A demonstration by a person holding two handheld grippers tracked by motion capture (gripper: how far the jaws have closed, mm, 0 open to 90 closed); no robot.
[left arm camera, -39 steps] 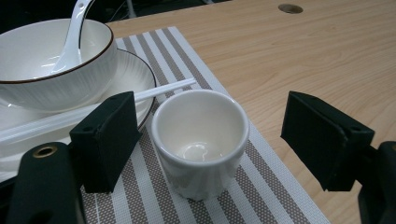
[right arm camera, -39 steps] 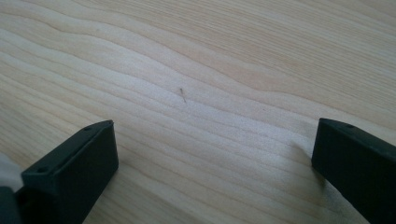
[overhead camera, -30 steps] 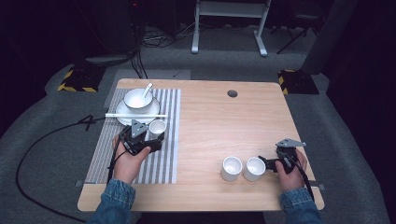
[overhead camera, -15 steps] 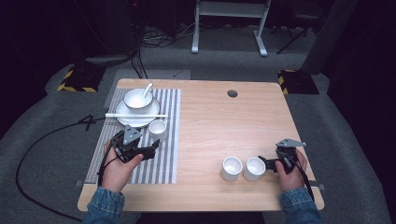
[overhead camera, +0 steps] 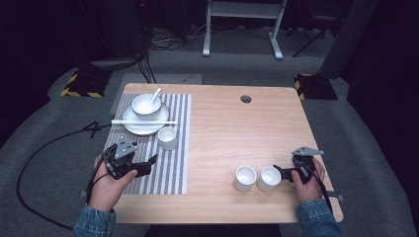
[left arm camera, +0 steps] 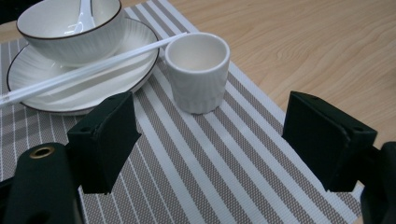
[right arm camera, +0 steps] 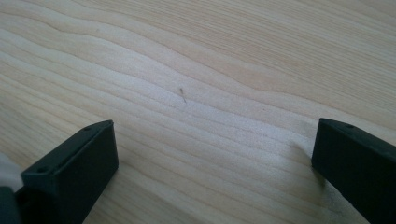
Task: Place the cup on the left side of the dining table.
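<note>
Left hand-held gripper [overhead camera: 148, 165] hung released over the near part of the striped woven placemat [overhead camera: 170, 170], jaws having just been opening with nothing between them; the small ribbed white cup [left arm camera: 198, 71] stood upright just beyond, beside the plate [left arm camera: 70, 91] under the bowl [left arm camera: 70, 28]. Right hand-held gripper [overhead camera: 282, 173] sat released on the wooden tabletop [overhead camera: 237, 128], just right of two more cups [overhead camera: 257, 177]. Risk, as judged: a careless sweep of either hand could topple a smooth glazed cup or nudge the chopsticks [left arm camera: 88, 70] off the plate's rim.
</note>
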